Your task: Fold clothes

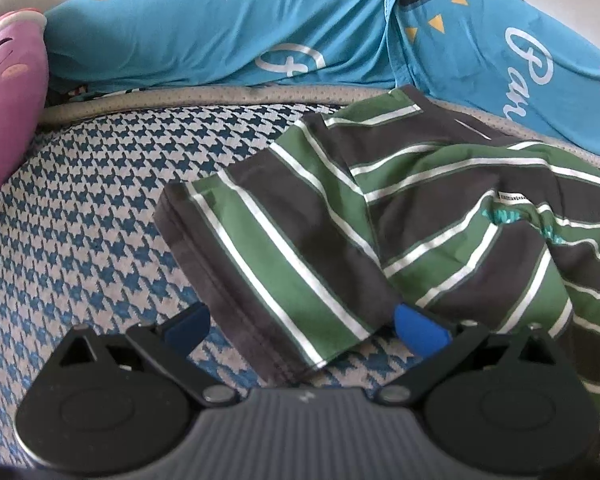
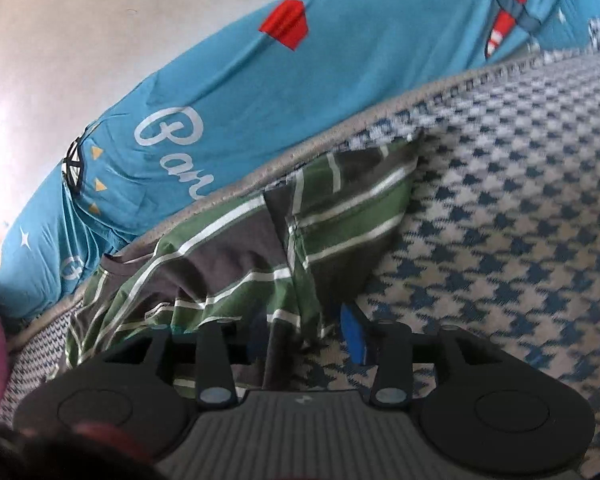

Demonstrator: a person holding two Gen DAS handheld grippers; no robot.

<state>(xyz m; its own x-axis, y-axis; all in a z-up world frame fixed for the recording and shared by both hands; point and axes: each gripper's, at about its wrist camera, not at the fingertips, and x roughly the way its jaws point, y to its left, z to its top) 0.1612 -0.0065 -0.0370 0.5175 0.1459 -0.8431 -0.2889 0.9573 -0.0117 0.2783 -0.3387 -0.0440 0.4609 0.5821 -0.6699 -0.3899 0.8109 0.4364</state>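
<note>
The limp green-and-grey striped knit shirt (image 1: 340,216) will sag; take its sleeve hem at six o'clock. Left gripper (image 1: 304,326) jaws wide, empty; right gripper (image 2: 300,332) jaws apart, grip unclear.

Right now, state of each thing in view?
striped shirt: crumpled, unfolded, on the houndstooth mat
left tongs: open, straddling a sleeve's edge
right tongs: open, fabric between the fingers
blue quilt: bunched behind the mat
pink plush: at the mat's edge

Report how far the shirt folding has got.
Early stage. Nothing is folded: the striped shirt lies crumpled on the houndstooth mat. In hand: the open left tool straddles a sleeve hem; the right tool is at the other side. Flattening and every fold remain.
</note>
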